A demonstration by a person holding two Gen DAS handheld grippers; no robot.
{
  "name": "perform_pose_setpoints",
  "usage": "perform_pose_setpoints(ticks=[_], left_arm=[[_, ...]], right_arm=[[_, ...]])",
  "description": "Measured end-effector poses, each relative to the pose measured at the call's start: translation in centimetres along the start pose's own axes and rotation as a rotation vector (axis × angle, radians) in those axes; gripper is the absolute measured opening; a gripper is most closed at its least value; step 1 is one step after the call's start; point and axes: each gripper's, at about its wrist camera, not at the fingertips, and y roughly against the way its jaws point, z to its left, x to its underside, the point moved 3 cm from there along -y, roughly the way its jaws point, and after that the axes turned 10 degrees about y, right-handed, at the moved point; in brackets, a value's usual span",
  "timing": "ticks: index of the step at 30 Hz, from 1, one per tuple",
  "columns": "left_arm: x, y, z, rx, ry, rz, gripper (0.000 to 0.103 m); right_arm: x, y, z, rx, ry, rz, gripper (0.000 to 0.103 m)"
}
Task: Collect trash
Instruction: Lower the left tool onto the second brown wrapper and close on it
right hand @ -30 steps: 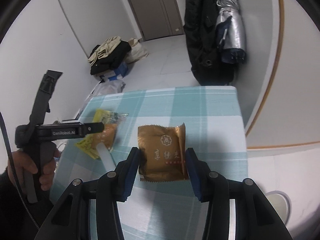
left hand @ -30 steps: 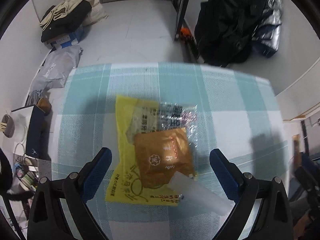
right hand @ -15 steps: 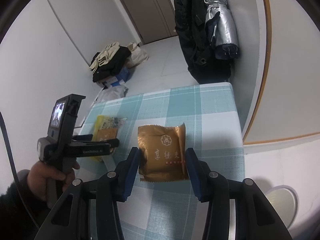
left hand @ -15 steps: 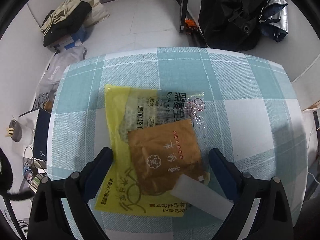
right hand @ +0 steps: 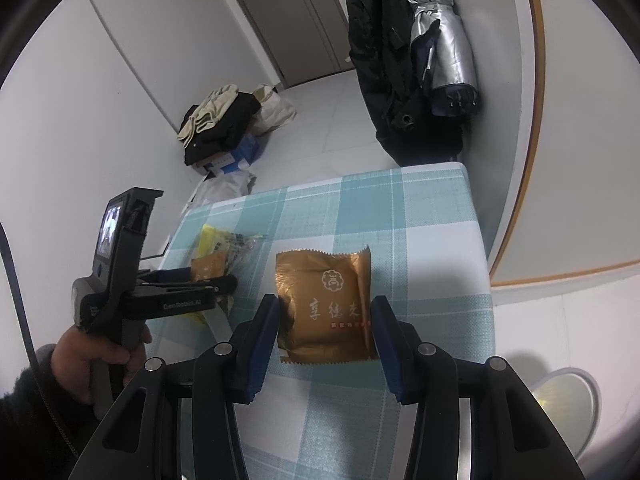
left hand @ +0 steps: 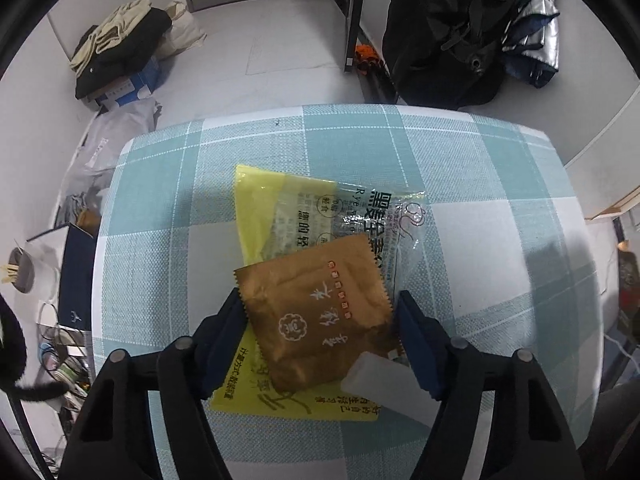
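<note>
Lying at the heart of the left wrist view: a brown foil sachet point(left hand: 320, 312), square, crinkled, with saw-tooth ends and pale printed characters, resting on top of two other wrappers.
Under it: a yellow plastic wrapper point(left hand: 260, 208), flat and glossy, and a clear printed wrapper point(left hand: 372, 216), crumpled and shiny, both spread on the tablecloth.
Beside it: a frosted white plastic piece point(left hand: 384, 384), oblong and smooth, touching the sachet's near right corner.
Left gripper point(left hand: 320, 320): blue pads on black arms stand on either side of the brown foil sachet, at or just beside its serrated edges; jaws about two-thirds apart and have just been closing on it. Whether the pads press yet I cannot tell.
Second brown sachet point(right hand: 326, 304): same foil, same zigzag ends, puffed and creased, held between the fingers above the cloth.
Right gripper point(right hand: 325, 320): jaws partly open, both pads against the second brown sachet's side edges, gripping it.
Person's hand point(right hand: 96, 356): wrapped round the left gripper's black handle.
Tablecloth point(left hand: 460, 168): woven, teal and white checks, covering a table with rounded corners.
Beyond: black coat point(right hand: 380, 60) hanging, silver folded umbrella point(right hand: 444, 40) beside it.
</note>
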Motion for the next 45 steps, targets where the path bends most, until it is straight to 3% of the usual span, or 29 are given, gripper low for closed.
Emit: perform_pose_setpoints(ticks=[7,10,16,19,30,35,39,43,45], left_arm=[[-0.3,0.3,0.6,0.091,0.045,0.013,0.070],[-0.4,0.6,0.8,0.169,0.075,0.017,0.070],[-0.7,0.7,0.9,0.200,0.105,0.028,0.070],[-0.8,0.2,1.1,0.174,0.126,0.061,0.070],[-0.4,0.2,1.7,0.113,0.132,0.069,0.071],[-0.3,0.1,1.4,0.089,0.102,0.087,0.080],[0.0,0.3,1.7,0.094,0.089,0.102,0.081],[-0.3,1.4,2.1,0.148,0.108,0.086,0.082],[-0.4,1.8,2.3,0.130,0.105,0.065,0.087]], right_arm=[[-0.1,-0.4,0.1,0.002,-0.006,0.002,0.046],[-0.1,-0.5,0.4,0.004,0.000,0.003,0.046],[0.0,-0.5,0.3,0.012,0.007,-0.001,0.047],[0.0,-0.6,0.1,0.012,-0.003,-0.002,0.047],[-0.1,-0.5,0.2,0.003,0.000,-0.004,0.047],[-0.1,-0.6,0.2,0.001,-0.001,-0.005,0.047],[-0.1,-0.8,0.1,0.001,-0.006,-0.001,0.048],[-0.2,-0.8,0.3,-0.002,-0.004,-0.001,0.048],[-0.2,-0.8,0.4,-0.004,-0.001,-0.001,0.048]])
